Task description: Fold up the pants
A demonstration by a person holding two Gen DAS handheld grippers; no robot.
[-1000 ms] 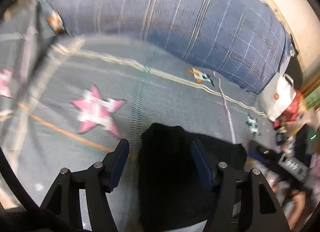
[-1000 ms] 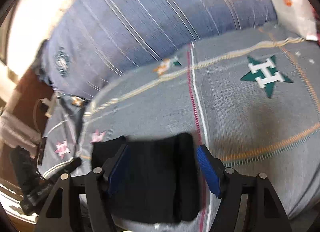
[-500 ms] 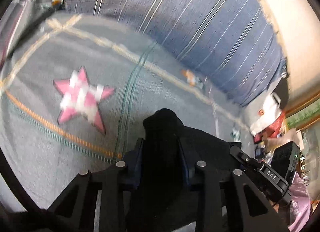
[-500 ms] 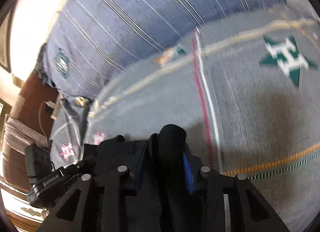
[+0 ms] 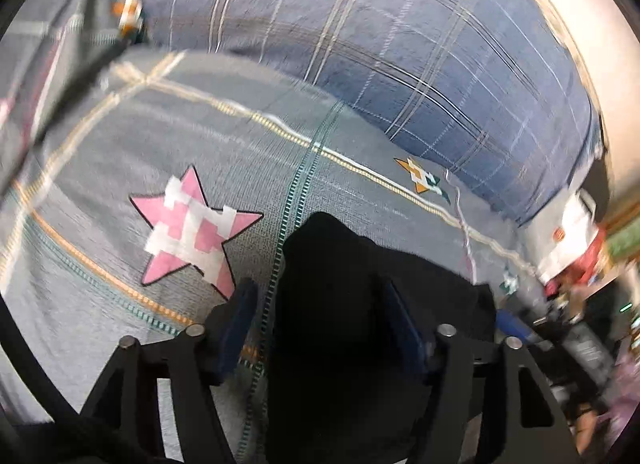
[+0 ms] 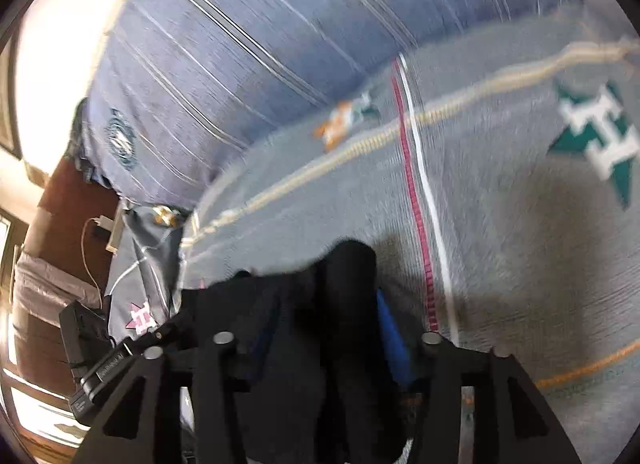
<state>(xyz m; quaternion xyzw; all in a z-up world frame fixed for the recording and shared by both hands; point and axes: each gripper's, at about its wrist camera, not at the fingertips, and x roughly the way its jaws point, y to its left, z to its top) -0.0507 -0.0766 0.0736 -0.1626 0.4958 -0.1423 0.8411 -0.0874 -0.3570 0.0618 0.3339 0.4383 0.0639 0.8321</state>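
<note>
Between the two blue-padded fingers of the left gripper (image 5: pixel 320 328), a single bundle of black pants (image 5: pixel 340 304) is seen at the lower centre of the left wrist view; the jaws are spread apart, with a strip of bedspread visible between the left pad and the cloth, so no clamping is shown there. In the right wrist view, the right gripper (image 6: pixel 320 324) is closed on a raised fold of the same pants (image 6: pixel 352 284), with one blue pad visible against the right side of the fold, at the lower centre of the frame. The garment rests on one grey bedspread (image 5: pixel 120 168), on which one pink star (image 5: pixel 192 232) is counted at left centre of the left view and one green star (image 6: pixel 600 140) at the right edge of the right view. A single small orange-and-green motif (image 5: pixel 424 178) is found right of centre. One blue striped bolster (image 5: pixel 400 44) fills the upper part of both frames. One black device (image 6: pixel 88 352) is seen at the lower left of the right view.
</note>
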